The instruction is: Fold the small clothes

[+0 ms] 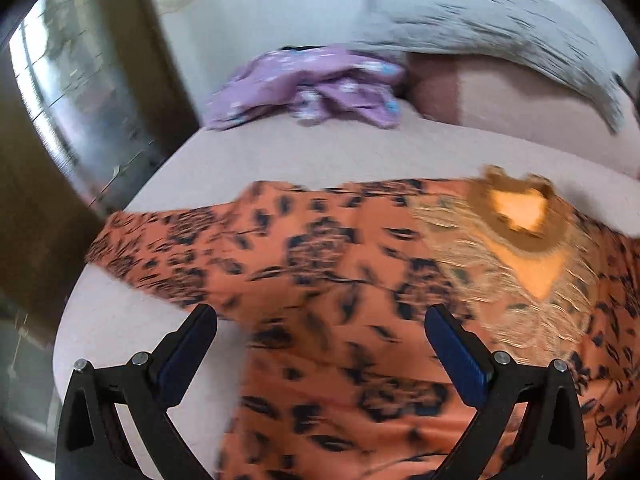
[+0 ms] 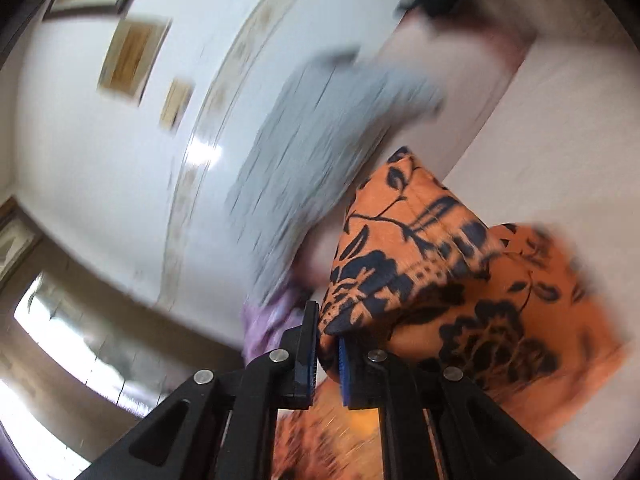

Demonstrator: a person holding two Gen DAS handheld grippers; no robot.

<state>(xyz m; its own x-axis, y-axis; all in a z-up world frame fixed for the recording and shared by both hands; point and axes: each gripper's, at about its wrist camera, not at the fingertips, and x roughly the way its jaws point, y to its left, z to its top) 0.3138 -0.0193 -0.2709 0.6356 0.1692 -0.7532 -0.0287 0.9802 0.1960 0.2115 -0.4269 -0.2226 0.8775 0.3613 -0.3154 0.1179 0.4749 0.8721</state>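
An orange garment with dark floral print (image 1: 328,264) lies spread on a pale bed (image 1: 280,152), its tan embroidered neckline (image 1: 516,216) at the right. My left gripper (image 1: 320,320) is open just above the garment, holding nothing. My right gripper (image 2: 328,332) is shut on a fold of the same orange garment (image 2: 404,248) and holds it lifted off the bed. Both views are blurred by motion.
A crumpled purple garment (image 1: 312,88) lies farther back on the bed, also seen in the right wrist view (image 2: 268,320). A grey patterned pillow (image 1: 492,12) leans at the head of the bed, also in the right wrist view (image 2: 320,148). The bed's left edge drops to a window side (image 1: 80,120).
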